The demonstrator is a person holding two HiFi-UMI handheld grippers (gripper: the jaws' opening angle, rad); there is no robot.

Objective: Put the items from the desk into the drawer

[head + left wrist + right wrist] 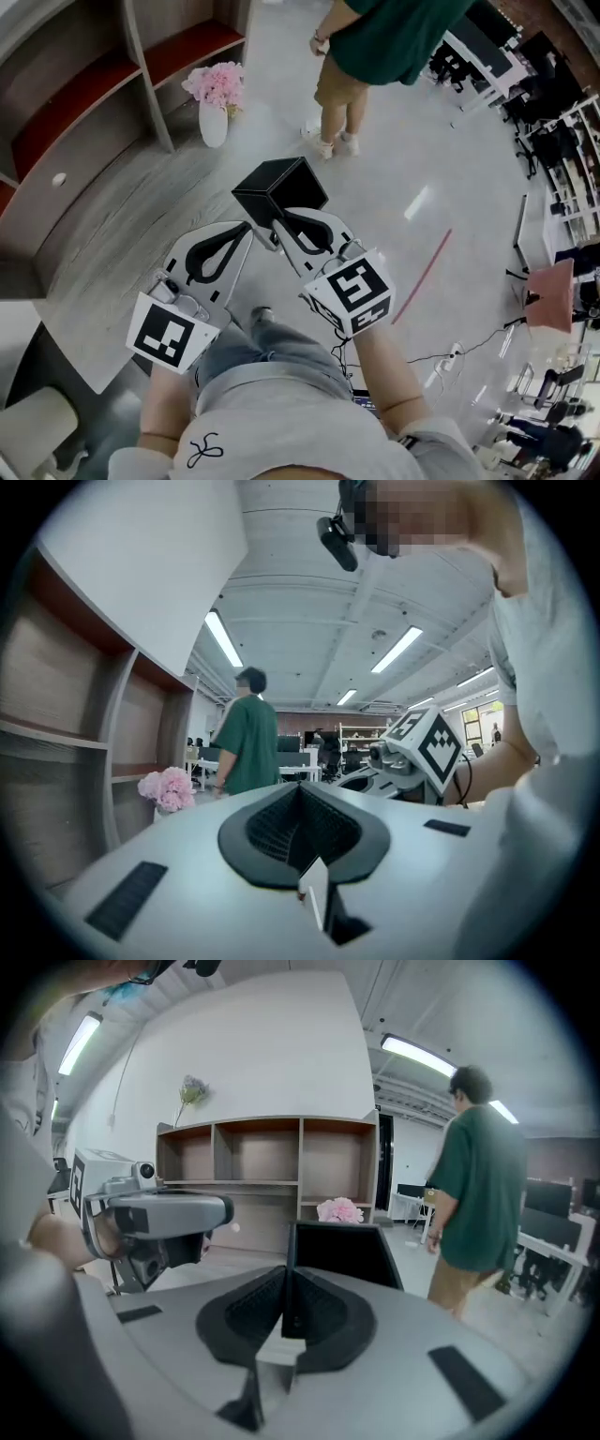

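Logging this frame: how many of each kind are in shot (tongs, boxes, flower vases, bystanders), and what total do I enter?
Tongs: 2, the left tongs shut on nothing and the right tongs
Black box: 1, clamped by one wall in the right tongs
Vase of pink flowers: 1
Bystander: 1
Total: 5

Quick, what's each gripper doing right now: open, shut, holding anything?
Left gripper: shut, nothing between its jaws.
Right gripper: shut on one wall of the black box.
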